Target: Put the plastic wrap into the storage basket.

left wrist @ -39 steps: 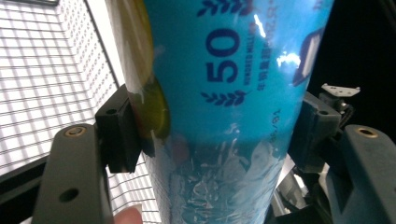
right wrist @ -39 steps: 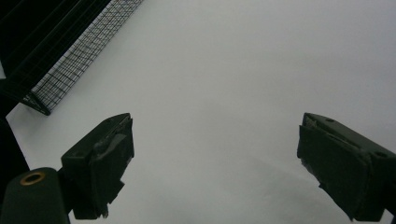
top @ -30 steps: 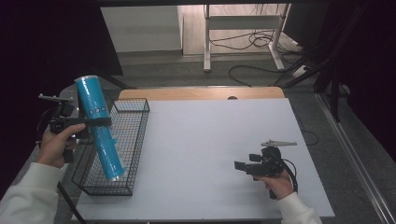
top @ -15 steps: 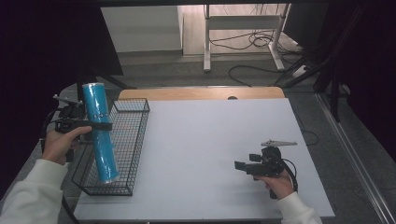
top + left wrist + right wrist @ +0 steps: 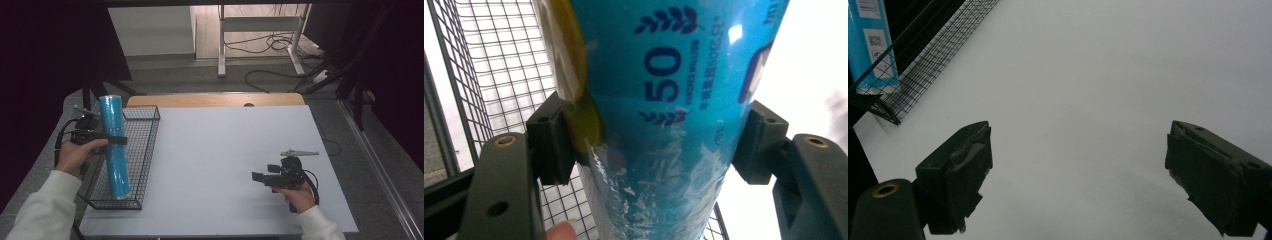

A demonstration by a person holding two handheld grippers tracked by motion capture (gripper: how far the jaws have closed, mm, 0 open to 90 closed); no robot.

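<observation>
A long blue tube wrapped in glossy film (image 5: 115, 150) stands steeply, leaning a little, with its lower end down in the black wire basket (image 5: 144, 160) at the table's left edge. My left gripper (image 5: 111, 138) is shut on the tube's upper half, reaching in from the left. In the left gripper view both pads (image 5: 552, 141) press on the tube (image 5: 664, 100), with the basket mesh (image 5: 494, 75) behind it. My right gripper (image 5: 258, 176) rests low over the white table at the front right, open and holding nothing. In the right gripper view the gripper (image 5: 1078, 170) has bare tabletop between its jaws.
The white table top (image 5: 225, 145) stretches between basket and right hand. The right gripper view has the basket's corner (image 5: 923, 65) and the tube's foot (image 5: 870, 47) at its far left. A wooden strip (image 5: 215, 100) borders the table's back; cables lie on the floor beyond.
My left hand has sunk with the tube; its top came down and to the right, so it stands steeper in the basket. The right hand has stayed still.
</observation>
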